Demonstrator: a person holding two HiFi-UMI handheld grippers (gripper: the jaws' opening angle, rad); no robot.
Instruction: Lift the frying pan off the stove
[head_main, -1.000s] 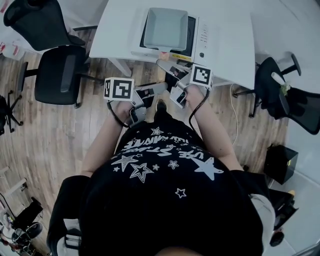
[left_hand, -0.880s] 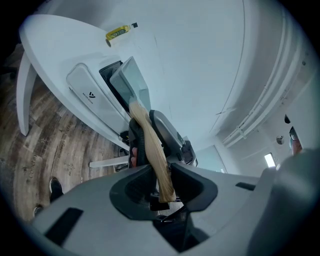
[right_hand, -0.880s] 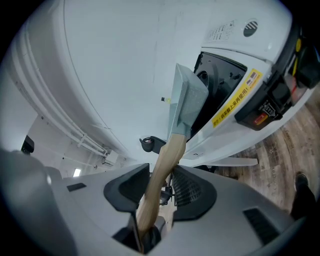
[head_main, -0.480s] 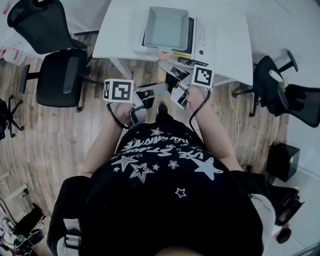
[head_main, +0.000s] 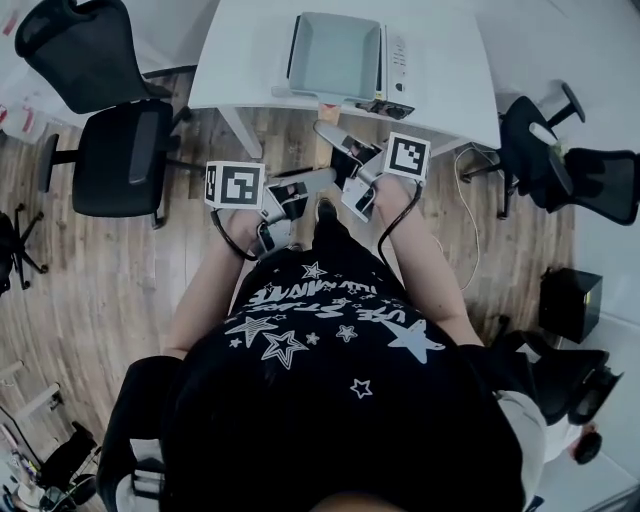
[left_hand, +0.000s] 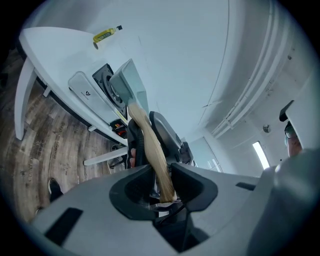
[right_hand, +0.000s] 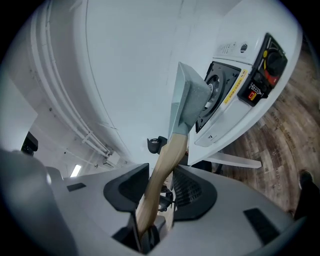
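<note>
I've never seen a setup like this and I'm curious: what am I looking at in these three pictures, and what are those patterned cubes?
There is no robot here. A person holds a two-jaw gripper in each hand, and the marker cubes are part of those grippers. The head view comes from a camera on the person's head, looking steeply down. The other two views come from cameras riding on the left gripper and the right gripper, each looking along its own jaws. On the white table stands a stove with a square frying pan over it. Both grippers are clamped on the pan's wooden handle. I cannot tell whether the pan is clear of the stove.
</note>
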